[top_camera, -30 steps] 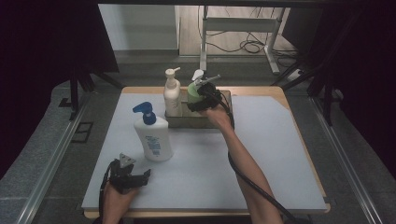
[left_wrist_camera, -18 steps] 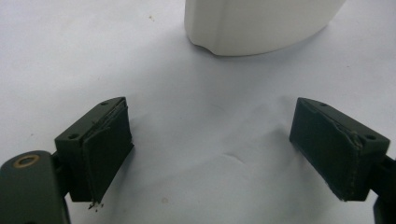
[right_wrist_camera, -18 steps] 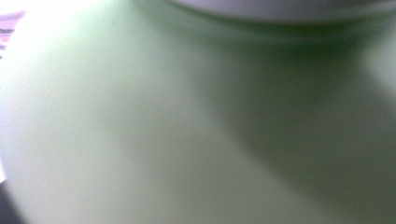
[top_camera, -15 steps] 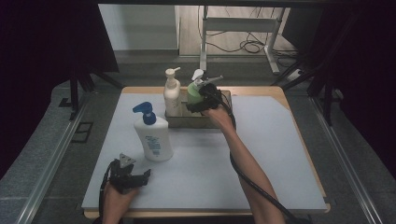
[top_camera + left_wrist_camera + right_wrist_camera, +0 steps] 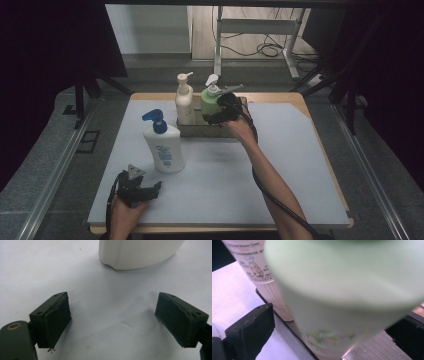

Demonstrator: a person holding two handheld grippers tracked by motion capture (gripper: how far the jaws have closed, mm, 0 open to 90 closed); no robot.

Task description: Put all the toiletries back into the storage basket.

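A green pump bottle [image 5: 209, 102] and a cream pump bottle [image 5: 184, 106] stand side by side in a metal tray [image 5: 200, 131] at the back of the table. My right gripper [image 5: 214, 109] is open around the green bottle [image 5: 347, 290], its jaws on either side. A gap shows between the left fingertip [image 5: 252, 327] and the bottle wall. The cream bottle [image 5: 259, 267] stands just behind. My left gripper [image 5: 150, 191] rests open near the front left of the table with nothing between its jaws [image 5: 112, 322]. A white bottle with a blue pump [image 5: 164, 145] stands just beyond it, its base [image 5: 137, 252] ahead of the jaws.
The white table top [image 5: 280, 165] stretches to the right of the bottles. The right gripper's cable [image 5: 270, 192] trails along the forearm to the front edge. Past the table are a dark floor and a metal stand [image 5: 250, 30].
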